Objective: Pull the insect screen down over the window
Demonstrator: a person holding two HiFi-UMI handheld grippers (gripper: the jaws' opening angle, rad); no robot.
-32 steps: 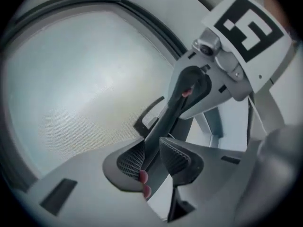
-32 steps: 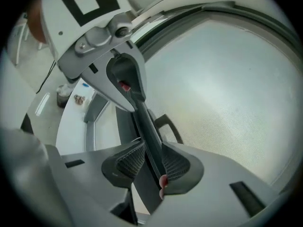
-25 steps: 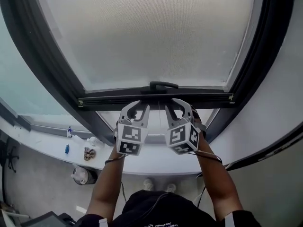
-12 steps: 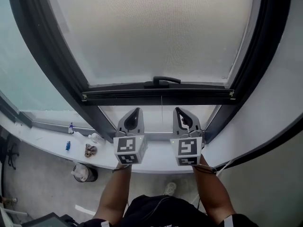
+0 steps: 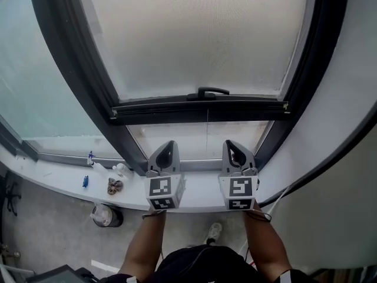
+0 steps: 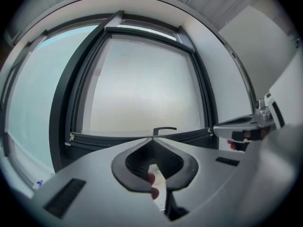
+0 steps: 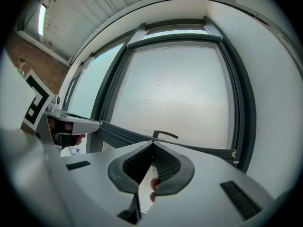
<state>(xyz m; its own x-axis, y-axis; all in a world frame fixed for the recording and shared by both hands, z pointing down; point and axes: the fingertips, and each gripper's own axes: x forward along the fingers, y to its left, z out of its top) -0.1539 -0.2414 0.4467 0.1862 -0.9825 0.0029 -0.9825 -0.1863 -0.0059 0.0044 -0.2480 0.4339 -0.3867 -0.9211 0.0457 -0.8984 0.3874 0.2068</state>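
Jaws pressed tight together with nothing in them, the left gripper (image 5: 169,146) and right gripper (image 5: 231,145) sit side by side over the white sill (image 5: 70,173), while beyond them the insect screen (image 5: 194,40) fills the dark window frame (image 5: 70,58), its bottom bar (image 5: 177,109) stopping short of the sill.

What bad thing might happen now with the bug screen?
The screen is not fully down: its bar hangs above the sill with a gap under it, so bugs might get in. Neither the left gripper nor the right gripper holds the bar or its handle. Both are shut and empty, so the screen may roll back up if it is sprung.
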